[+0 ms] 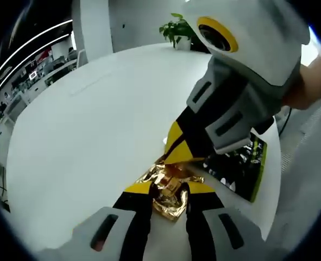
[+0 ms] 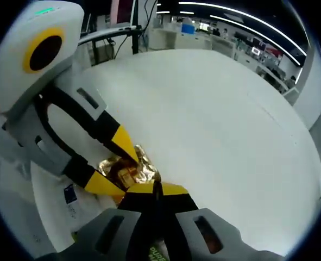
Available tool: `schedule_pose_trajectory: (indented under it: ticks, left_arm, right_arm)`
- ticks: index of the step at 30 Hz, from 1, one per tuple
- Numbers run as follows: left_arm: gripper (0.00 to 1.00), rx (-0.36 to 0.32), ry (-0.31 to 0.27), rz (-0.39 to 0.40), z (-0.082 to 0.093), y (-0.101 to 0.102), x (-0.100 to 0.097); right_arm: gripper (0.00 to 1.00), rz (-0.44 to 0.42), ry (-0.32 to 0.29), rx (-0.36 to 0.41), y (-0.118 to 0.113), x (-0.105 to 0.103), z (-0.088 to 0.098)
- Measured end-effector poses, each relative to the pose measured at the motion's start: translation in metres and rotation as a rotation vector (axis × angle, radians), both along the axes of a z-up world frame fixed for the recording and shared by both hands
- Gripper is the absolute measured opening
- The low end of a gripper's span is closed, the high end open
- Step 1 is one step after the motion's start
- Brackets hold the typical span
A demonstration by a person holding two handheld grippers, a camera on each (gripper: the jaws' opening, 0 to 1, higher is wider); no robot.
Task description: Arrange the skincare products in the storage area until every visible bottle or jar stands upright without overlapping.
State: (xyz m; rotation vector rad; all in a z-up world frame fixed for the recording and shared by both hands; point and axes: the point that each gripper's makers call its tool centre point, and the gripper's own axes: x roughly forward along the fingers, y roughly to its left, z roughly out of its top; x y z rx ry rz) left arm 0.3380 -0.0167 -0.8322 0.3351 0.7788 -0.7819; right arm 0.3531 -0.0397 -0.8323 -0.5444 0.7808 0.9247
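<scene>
Foil wrapper (image 1: 168, 190): crumpled gold, on white counter (image 1: 84, 136) | left claw (image 1: 169, 187): jaws clamped on wrapper | right claw (image 2: 156, 187): jaws closed pinching wrapper edge | dark box (image 1: 241, 166): beside wrapper

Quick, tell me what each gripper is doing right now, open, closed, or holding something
Left gripper: jaws closed around the crumpled gold foil packet on the white table.
Right gripper: jaws shut, pinching the same gold foil packet's edge.

Crumpled gold foil packet (image 1: 168, 191) on white table (image 1: 95, 136)
</scene>
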Motion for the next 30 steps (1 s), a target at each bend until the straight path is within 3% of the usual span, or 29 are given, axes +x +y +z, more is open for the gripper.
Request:
schedule_pose_trajectory:
  ticks: [7,14,30]
  left_arm:
    - [0.26,-0.002,0.008,0.003,0.000,0.000,-0.001]
    - [0.26,-0.004,0.010,0.002,0.000,0.001,-0.001]
    - [0.28,-0.032,-0.011,0.003,0.009,-0.006,-0.003]
  right_arm:
    - [0.07,0.016,-0.029,-0.001,0.000,0.003,0.003]
    - [0.15,-0.008,-0.103,0.052,0.003,0.018,0.025]
    - [0.20,-0.027,-0.118,0.092,-0.003,0.019,0.041]
